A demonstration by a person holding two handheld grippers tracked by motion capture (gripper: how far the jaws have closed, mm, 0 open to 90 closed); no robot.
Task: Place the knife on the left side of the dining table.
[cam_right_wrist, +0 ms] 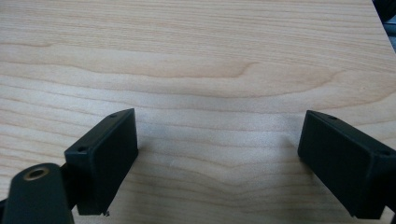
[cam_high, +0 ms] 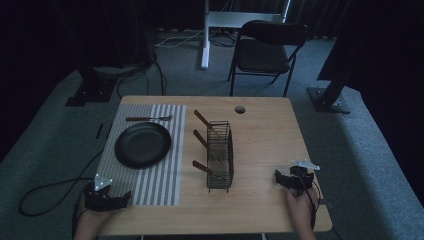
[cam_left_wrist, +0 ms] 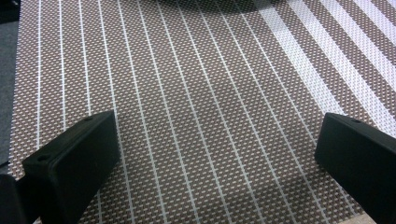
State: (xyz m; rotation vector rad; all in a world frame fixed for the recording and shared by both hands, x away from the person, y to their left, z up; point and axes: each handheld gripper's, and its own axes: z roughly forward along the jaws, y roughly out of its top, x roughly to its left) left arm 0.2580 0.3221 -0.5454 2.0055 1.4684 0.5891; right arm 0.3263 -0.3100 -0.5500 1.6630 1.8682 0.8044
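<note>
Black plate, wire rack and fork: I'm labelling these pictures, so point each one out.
black plate (cam_high: 142,145): high view, its centre.
wire rack (cam_high: 220,156): high view, its mesh side.
fork (cam_high: 148,118): high view, mid-handle.

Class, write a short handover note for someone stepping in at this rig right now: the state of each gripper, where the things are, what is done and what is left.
Left gripper: jaws open, nothing between them, over the near edge of the striped placemat.
Right gripper: jaws open, nothing between them, over bare table at the near right.
Things: a black plate lies on the placemat, with one wooden-handled utensil laid beyond it. Three more wooden-handled utensils stand tilted in the wire rack at mid-table.
Done: it looks as though one utensil is already set by the plate.
Left: probably moving the three in the rack to the placemat; neither gripper has reached for one yet.
</note>
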